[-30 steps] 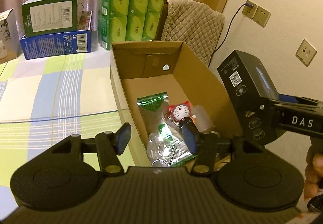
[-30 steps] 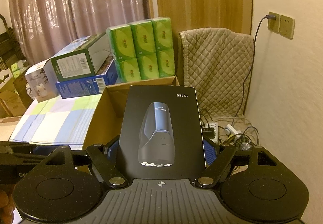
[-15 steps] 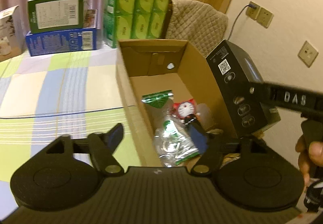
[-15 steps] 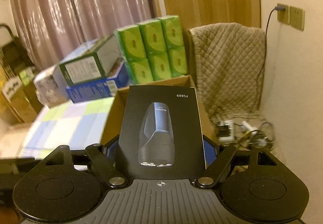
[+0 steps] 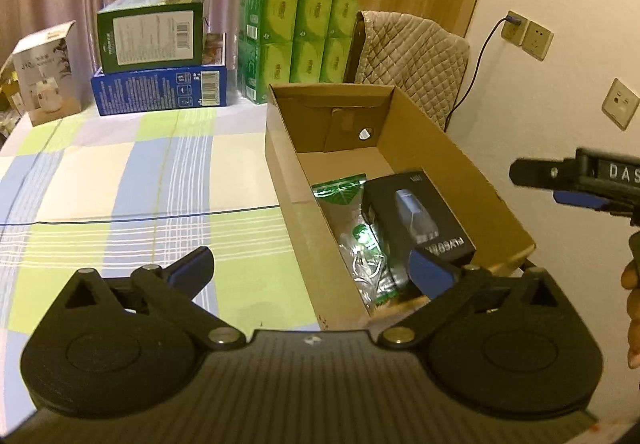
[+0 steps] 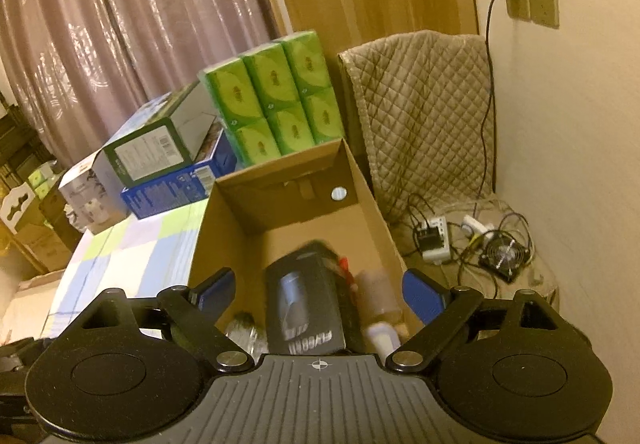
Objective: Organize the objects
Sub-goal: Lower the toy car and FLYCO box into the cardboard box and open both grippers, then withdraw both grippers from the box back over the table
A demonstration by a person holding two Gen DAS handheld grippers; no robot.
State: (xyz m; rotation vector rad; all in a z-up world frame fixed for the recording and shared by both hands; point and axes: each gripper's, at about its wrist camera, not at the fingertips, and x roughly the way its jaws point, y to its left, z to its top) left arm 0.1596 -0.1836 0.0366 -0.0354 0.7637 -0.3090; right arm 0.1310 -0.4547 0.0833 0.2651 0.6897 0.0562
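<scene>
The black shaver box (image 5: 418, 217) now lies in the cardboard box (image 5: 460, 163), released. My right gripper (image 6: 318, 294) jaws stand empty and spread; my left gripper (image 5: 310, 266) jaws too. That item's done.

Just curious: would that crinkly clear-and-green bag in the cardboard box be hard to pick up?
Probably floppy: the plastic bag lies crumpled under the black box. Its glossy film looks slippery. It likely weighs little, so it would drag, not roll.
</scene>
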